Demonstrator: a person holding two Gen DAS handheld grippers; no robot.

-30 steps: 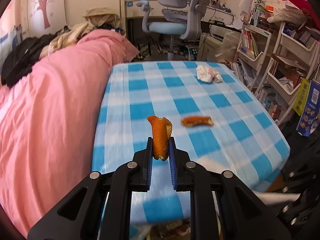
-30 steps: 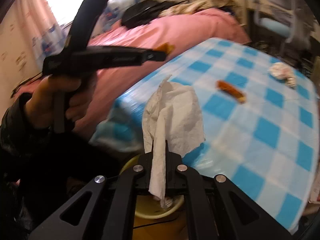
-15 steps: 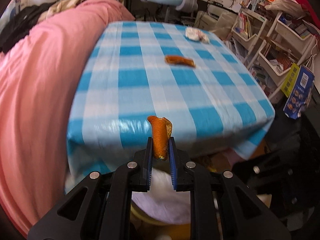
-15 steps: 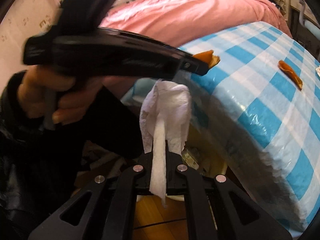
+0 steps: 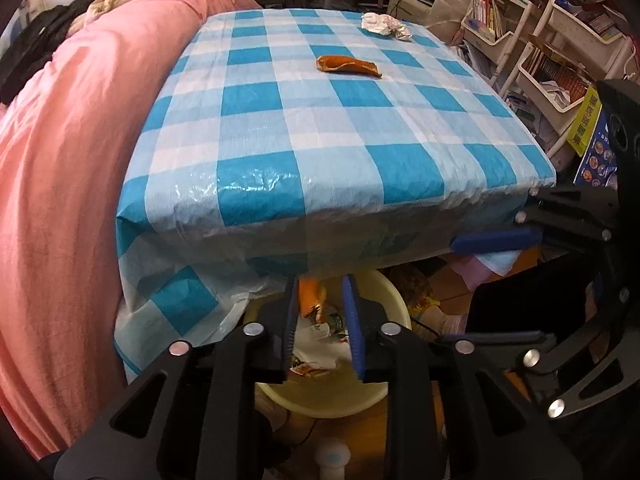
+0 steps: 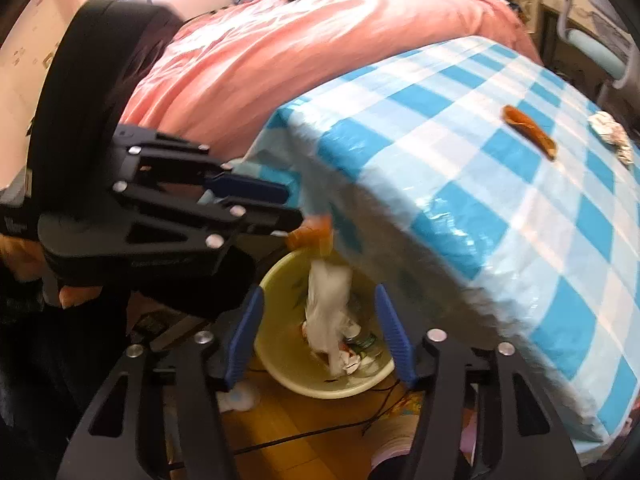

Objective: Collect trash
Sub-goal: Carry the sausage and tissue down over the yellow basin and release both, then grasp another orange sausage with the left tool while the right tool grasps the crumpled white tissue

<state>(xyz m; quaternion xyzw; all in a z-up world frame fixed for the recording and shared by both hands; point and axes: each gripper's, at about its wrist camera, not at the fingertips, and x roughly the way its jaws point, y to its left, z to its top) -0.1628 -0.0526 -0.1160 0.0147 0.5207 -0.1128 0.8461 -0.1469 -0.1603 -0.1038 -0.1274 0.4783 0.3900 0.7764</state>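
A yellow bin (image 6: 320, 384) stands on the wooden floor, just below the near edge of the table (image 5: 340, 128), which wears a blue-and-white checked cloth. Inside the bin lie scraps of wrapper and paper. A white tissue (image 6: 330, 312) hangs loose over the bin's mouth, its lower end among the scraps; nothing grips it.

The right gripper (image 6: 320, 332) hovers above the bin with its blue-padded fingers (image 6: 244, 332) spread wide, the tissue in the gap between them but touching neither. The left gripper (image 5: 320, 320) also sits above the bin, its jaws parted. An orange peel (image 5: 311, 296) shows between its fingers, close against the left pad; whether that pad touches it cannot be told, and the right pad stands clear of it. In the right wrist view the same peel (image 6: 312, 236) is at the tip of the left gripper (image 6: 288, 220), over the bin's far rim.

On the tabletop, well away from the bin, a second orange peel (image 5: 348, 66) lies flat near the middle of the cloth. Farther from the bin, near the table's far edge, sits a crumpled paper wad (image 5: 384, 26).

A pink duvet (image 5: 72, 140) is heaped against the table's left side. Beyond the table's right side stand white shelves (image 5: 560, 40) crowded with books.
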